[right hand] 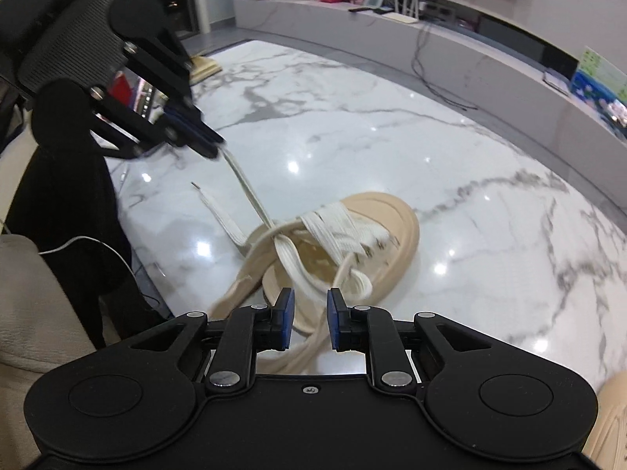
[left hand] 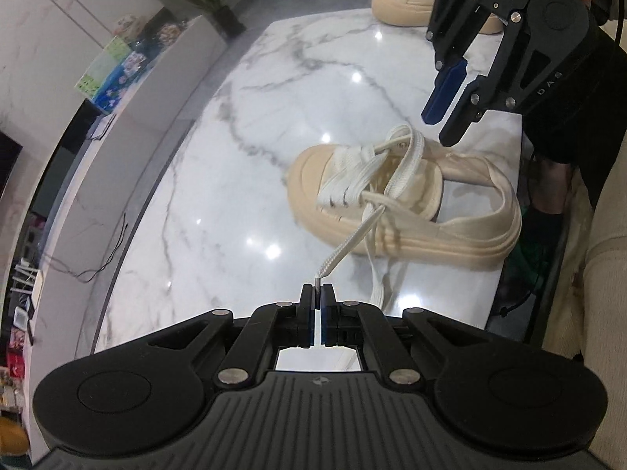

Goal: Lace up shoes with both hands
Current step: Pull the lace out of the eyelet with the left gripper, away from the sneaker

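A cream platform shoe (left hand: 395,196) lies tilted on the marble table (left hand: 243,149), with white laces partly threaded. My left gripper (left hand: 317,291) is shut on the tip of one lace (left hand: 352,241), which runs taut up from the eyelets. From the right wrist view that gripper (right hand: 215,144) hangs up and to the left of the shoe (right hand: 376,235), still holding the lace (right hand: 247,188). The other lace end (right hand: 213,201) lies loose on the table. My right gripper (right hand: 309,313) hovers open over the shoe's heel side with nothing pinched; it shows as (left hand: 441,127) above the shoe.
A second cream shoe (left hand: 403,0) stands at the table's far end and shows again as (right hand: 611,411). A low white sideboard (right hand: 450,39) with boxes and cables runs along the wall. A person in dark clothing (left hand: 568,98) and a beige seat (right hand: 31,305) are at the table's edge.
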A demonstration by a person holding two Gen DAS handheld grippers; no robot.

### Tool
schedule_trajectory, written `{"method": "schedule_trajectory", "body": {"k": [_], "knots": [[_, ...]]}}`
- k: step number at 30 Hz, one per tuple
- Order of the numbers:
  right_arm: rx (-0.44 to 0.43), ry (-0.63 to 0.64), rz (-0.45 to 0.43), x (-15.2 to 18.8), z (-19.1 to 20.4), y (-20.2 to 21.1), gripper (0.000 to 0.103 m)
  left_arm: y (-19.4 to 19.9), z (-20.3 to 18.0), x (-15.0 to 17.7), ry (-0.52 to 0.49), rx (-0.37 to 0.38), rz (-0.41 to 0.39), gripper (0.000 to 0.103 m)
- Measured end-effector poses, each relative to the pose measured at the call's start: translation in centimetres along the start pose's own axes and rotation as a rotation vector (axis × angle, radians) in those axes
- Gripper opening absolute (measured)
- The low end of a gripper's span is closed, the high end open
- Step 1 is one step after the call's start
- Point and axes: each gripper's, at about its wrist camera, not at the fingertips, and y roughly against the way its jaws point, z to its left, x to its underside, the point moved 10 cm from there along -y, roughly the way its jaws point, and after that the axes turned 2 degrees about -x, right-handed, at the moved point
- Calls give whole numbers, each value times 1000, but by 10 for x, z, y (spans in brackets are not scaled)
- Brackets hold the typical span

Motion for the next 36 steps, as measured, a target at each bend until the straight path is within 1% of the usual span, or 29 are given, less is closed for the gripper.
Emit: {"method": "schedule_trajectory", "body": {"k": [3, 6, 10, 12, 18, 22, 29, 32, 36], "knots": [[2, -38, -1, 3, -3, -4, 16, 7, 1, 9, 14, -14, 16, 2], [50, -43, 14, 5, -9, -13, 16, 14, 4, 16, 33, -32, 32, 2], [49, -50, 8, 4, -11, -18, 15, 25, 7, 22, 58, -44, 42, 2], [44, -48, 2, 3, -10, -18, 7, 30, 6, 25, 68, -48, 49, 2], [54, -42, -21, -4, -10, -14, 7, 40, 0, 41, 106, -49, 74, 2], [54, -18, -44, -16, -7, -11, 7, 43, -7, 48, 134, -39, 82, 2], [55, 28, -76, -36, 6, -15, 8, 30, -22, 55, 182, 11, 86, 2], [44, 33, -74, -36, 11, -17, 8, 11, -25, 63, 234, 32, 106, 2], [40, 30, -65, -32, 15, -19, 8, -11, -34, 66, 260, 81, 113, 2]]}}
